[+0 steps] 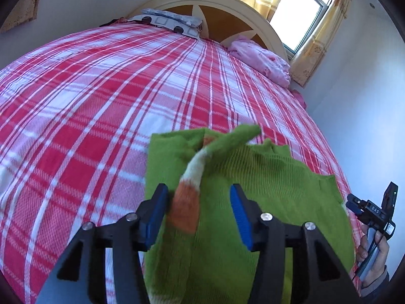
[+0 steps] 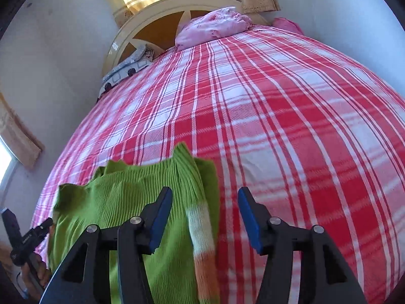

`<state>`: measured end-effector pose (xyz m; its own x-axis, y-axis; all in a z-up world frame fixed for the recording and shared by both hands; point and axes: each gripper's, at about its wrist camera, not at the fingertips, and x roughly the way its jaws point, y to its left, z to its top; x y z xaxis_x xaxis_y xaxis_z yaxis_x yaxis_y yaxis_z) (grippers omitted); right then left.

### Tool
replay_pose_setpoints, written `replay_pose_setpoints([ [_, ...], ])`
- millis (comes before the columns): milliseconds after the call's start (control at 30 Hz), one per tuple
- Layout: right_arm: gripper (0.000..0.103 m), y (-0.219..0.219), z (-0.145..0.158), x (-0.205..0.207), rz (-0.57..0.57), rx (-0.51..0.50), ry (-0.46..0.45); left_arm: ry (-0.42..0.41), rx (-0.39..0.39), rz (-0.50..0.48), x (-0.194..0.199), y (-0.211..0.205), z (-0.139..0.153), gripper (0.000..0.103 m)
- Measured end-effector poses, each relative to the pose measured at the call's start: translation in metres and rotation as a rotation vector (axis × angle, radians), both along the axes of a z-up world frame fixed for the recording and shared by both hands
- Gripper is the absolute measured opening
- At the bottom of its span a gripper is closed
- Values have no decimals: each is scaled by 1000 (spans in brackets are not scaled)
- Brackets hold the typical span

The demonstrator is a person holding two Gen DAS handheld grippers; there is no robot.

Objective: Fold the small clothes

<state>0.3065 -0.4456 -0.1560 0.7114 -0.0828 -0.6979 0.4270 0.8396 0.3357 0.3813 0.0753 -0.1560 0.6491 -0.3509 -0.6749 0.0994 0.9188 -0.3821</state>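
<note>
A green ribbed sweater lies on the red plaid bed near the front edge. Its left sleeve, with a white and orange cuff, shows blurred and raised between the jaws of my left gripper. The jaws stand apart and the blue pads do not press on it. In the right wrist view, the other sleeve lies flat along the sweater's right side between the jaws of my right gripper, which is open too. Each gripper also shows at the other view's edge, held in a hand.
The red and white plaid sheet covers the whole bed. At the headboard lie a patterned grey pillow and a crumpled pink bundle. A curtained window is behind.
</note>
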Motion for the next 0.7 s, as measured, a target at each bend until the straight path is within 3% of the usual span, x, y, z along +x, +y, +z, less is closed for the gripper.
replay_pose_setpoints([
  [167, 55, 16, 6, -28, 42, -12, 4, -3, 75, 20, -10, 3, -1, 54],
  [333, 55, 52, 18, -17, 176, -153, 41, -29, 94, 7, -4, -1, 16, 54],
  [367, 55, 56, 20, -12, 196, -157, 37, -39, 92, 0, -3, -4, 20, 55],
  [433, 55, 66, 22, 4, 255, -125, 49, -46, 105, -11, 1, -13, 24, 67],
  [567, 55, 106, 5, 33, 405, -58, 119, -36, 152, -2, 3, -25, 17, 69],
  [667, 55, 134, -24, 54, 420, -131, 238, 9, 220, 15, 4, -29, -1, 69],
  [700, 55, 139, -29, 63, 405, -190, 238, 36, 249, 27, 6, -28, -10, 69],
])
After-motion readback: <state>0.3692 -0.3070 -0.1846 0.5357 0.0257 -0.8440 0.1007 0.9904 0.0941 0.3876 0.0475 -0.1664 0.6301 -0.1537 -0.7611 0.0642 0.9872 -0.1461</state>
